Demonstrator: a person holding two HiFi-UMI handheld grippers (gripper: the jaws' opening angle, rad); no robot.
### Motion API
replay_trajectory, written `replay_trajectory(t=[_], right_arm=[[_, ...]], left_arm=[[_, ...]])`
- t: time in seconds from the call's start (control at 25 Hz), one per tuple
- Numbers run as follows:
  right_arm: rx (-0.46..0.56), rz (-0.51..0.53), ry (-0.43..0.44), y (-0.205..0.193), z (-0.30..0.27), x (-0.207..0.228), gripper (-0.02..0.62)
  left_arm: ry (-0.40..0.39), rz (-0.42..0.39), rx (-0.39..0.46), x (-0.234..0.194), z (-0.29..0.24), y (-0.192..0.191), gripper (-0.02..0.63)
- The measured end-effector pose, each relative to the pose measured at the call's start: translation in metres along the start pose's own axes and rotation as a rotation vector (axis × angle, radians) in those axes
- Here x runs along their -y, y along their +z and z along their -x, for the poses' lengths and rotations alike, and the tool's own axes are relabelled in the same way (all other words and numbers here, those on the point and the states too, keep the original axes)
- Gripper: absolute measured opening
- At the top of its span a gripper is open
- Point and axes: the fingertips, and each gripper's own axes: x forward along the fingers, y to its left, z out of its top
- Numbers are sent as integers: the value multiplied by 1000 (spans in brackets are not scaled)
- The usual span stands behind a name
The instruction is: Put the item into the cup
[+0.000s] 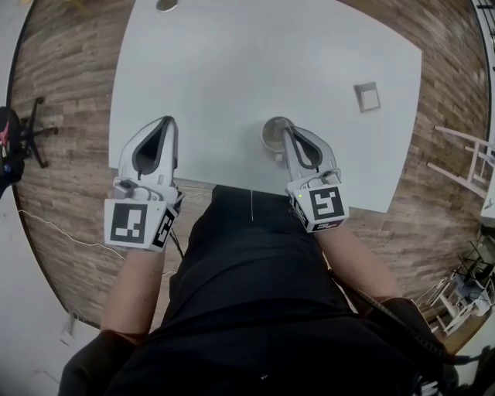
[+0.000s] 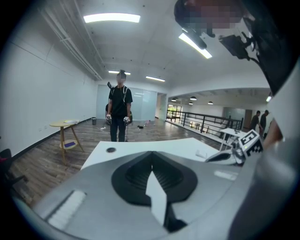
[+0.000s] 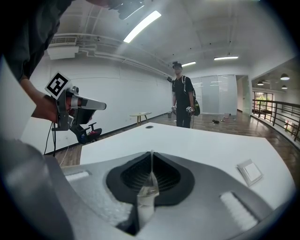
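A small white square item point(image 1: 367, 97) lies flat on the white table point(image 1: 232, 69), toward its right side; the item point(image 3: 248, 171) also shows in the right gripper view. A grey cup point(image 1: 271, 135) stands near the table's front edge. My right gripper point(image 1: 285, 130) is shut, its tip at the cup's right rim, with nothing seen between the jaws. From the right gripper point(image 3: 151, 152) itself the cup is hidden under its body. My left gripper point(image 1: 167, 120) hovers shut over the table's front left part, away from both. In its own view the left gripper point(image 2: 151, 153) holds nothing.
A dark round disc point(image 1: 166, 5) sits at the table's far edge. A person point(image 3: 183, 101) stands on the wooden floor beyond the table. An office chair point(image 1: 19, 139) is at the left, white chairs point(image 1: 476, 166) at the right, and a round side table point(image 2: 65, 124) further off.
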Motion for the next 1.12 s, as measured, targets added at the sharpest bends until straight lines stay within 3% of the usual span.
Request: replay_trajectory(t=[0.4,0.52,1.12], right_arm=[[-2,-11,-3,-5,1,0,18],[-12,-14,2,-8,1,1,69],[-8,-11,-12,-7,6,-1,98]], left_arm=[[3,2,-6,0,2,-3,-2],[6,3,-6,1,3,-4,-2],[0,-10,9,3,8,1,-2]])
